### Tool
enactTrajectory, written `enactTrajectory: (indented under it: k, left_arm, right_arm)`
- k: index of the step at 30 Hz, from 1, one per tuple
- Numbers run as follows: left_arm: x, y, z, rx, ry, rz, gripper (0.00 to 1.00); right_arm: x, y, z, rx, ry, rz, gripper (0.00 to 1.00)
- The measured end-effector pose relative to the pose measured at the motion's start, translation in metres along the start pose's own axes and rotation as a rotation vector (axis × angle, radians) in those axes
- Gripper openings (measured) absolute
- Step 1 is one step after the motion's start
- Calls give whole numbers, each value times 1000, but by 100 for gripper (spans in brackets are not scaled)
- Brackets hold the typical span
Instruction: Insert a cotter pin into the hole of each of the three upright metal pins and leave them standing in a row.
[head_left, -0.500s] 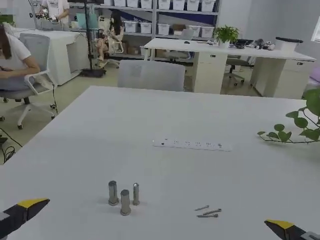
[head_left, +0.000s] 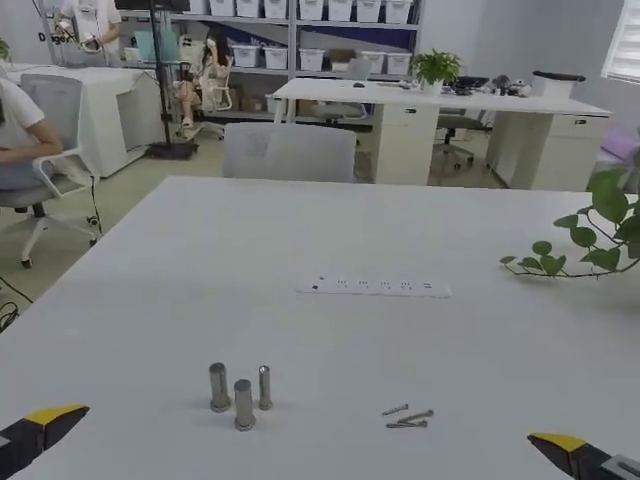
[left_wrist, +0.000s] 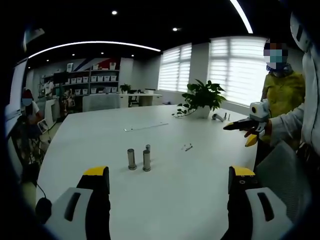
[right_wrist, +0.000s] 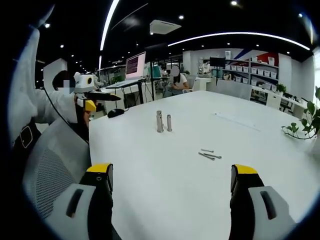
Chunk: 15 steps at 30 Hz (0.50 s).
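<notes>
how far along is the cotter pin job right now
Done: nothing yet; the three cotter pins lie loose on the table, apart from the three upright metal pins. In hand: nothing; left hand-held gripper and right hand-held gripper are open, empty. Left: all three insertions.

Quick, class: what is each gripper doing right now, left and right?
Left gripper: open, jaws wide apart, holding nothing.
Right gripper: open, jaws wide apart, holding nothing.

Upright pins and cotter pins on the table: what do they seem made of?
Upright pins: metal, likely steel; grey, cylindrical, with a dull satin sheen. Cotter pins: thin silvery metal, probably wire; too small to tell the finish.
</notes>
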<state>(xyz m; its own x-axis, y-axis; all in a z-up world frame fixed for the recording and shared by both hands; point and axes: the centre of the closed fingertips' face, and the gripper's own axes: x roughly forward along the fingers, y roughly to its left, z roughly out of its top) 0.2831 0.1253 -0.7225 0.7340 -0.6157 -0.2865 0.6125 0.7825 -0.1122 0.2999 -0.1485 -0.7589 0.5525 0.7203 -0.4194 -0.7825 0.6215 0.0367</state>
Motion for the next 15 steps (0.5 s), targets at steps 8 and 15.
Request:
enactTrajectory:
  k: [8, 15]
  left_arm:
    - [2, -1, -1, -1, -6, -16, 100]
    - [3, -3, -2, -1, -6, -25, 100]
  right_arm:
    - [-1, 0, -3, 6, 1, -1, 100]
    - [-2, 0, -2, 2, 2, 2, 100]
